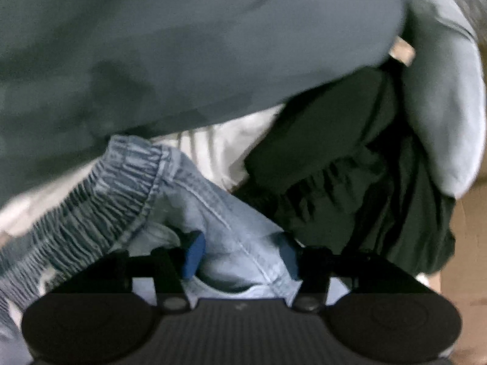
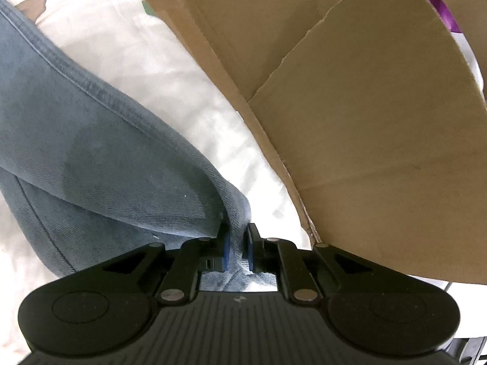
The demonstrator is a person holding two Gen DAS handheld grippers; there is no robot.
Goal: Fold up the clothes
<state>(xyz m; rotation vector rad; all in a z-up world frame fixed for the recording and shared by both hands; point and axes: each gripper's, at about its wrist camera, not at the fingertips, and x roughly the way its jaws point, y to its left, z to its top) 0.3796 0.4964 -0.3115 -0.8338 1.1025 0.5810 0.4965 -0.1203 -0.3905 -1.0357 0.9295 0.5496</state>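
Between the parted blue pads of the left claw [image 1: 240, 255] lies denim [image 1: 219, 213], unpinched; the right claw [image 2: 236, 249] pinches its edge.

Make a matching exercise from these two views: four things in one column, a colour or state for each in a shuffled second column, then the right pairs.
Things:
1. denim garment
2. black garment
3. cardboard box
4. left tool

Colour or state:
A. brown, flaps standing open
B. pads apart, with cloth between them
C. light blue, with a gathered elastic waistband
D. dark and ruffled, lying beside the denim

Pairs: 1-C, 2-D, 3-A, 4-B
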